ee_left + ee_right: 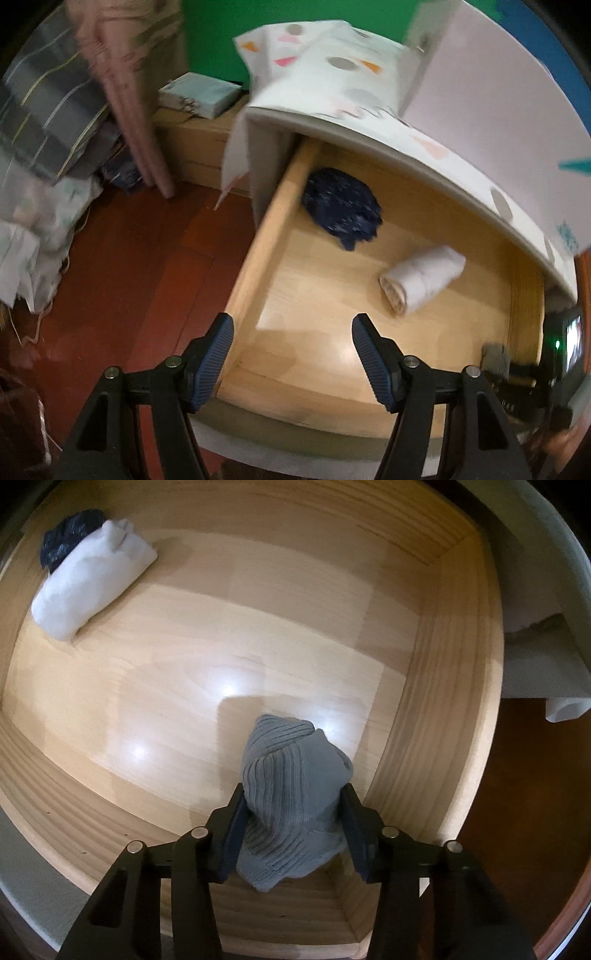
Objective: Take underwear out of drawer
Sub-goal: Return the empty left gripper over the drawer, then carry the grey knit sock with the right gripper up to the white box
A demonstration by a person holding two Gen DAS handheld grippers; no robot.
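Blur smears left wrist view; right gripper (496, 360) only dark sliver at frame edge there, grip unreadable from that side. Grey ribbed underwear (291, 797) bunched, twisted, clamped between right gripper (291, 827) pads, lower end hidden behind fingers, near drawer (436, 701) corner. Left gripper (291, 360) jaws apart, nothing between, over drawer's side wall. White roll (423, 280) ahead-right, navy bundle (341, 208) farther ahead. Pale wood, smooth, glossy.

Open wooden drawer (436, 686), pale board bottom. Lying on it: white rolled garment (88, 579), dark blue bundle (66, 535) just behind it, grey ribbed cloth (288, 782) near one corner.
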